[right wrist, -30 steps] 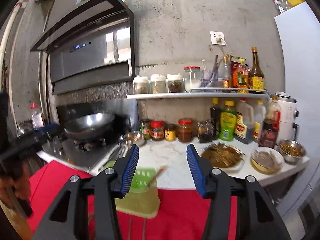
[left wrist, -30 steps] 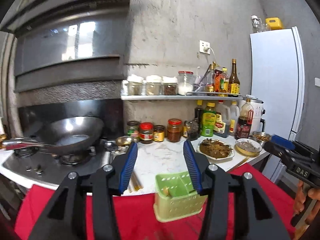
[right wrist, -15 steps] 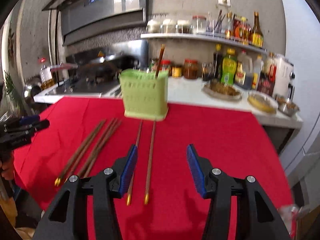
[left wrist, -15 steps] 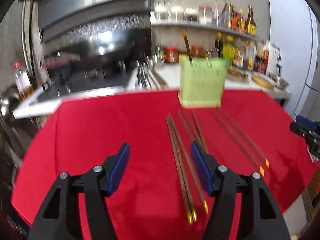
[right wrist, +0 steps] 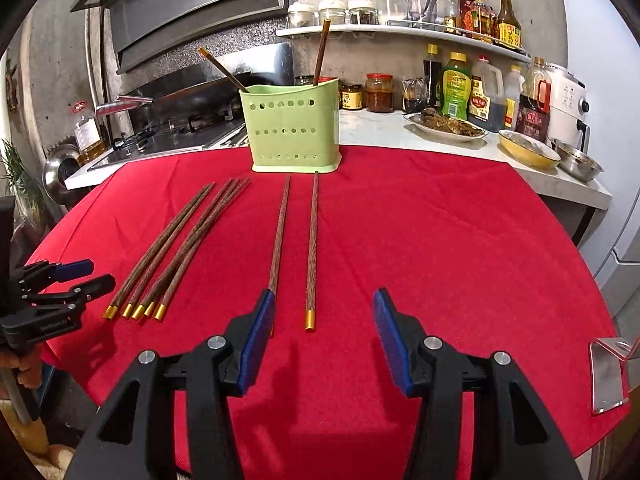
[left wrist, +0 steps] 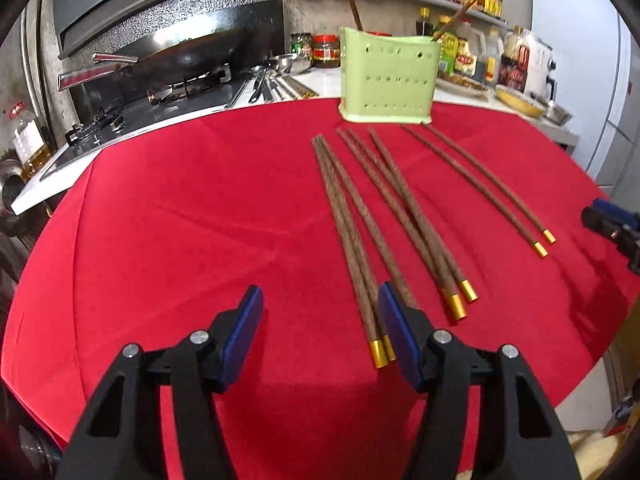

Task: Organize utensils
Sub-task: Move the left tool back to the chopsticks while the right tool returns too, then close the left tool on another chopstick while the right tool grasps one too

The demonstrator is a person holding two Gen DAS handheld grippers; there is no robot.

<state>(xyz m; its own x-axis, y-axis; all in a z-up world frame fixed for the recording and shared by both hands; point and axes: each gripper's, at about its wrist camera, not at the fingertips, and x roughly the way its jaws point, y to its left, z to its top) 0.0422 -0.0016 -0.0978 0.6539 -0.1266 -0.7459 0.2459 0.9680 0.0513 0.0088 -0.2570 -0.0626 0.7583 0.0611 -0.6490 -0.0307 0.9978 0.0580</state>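
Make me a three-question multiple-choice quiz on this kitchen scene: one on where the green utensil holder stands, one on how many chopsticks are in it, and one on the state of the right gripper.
1. Where does the green utensil holder stand?
A. On the stove
B. On the red cloth, at its far edge
C. On the wall shelf

2. How many chopsticks stand in the holder?
A. One
B. Four
C. Two

3. What state is the right gripper in?
A. Open, holding nothing
B. Shut on a chopstick
C. Shut on the holder

Answers:
1 B: its base rests on the cloth just before the counter.
2 C: two chopsticks in the holder stick out of its top, one upright, one leaning.
3 A: its blue pads stand apart above the cloth and press on nothing.
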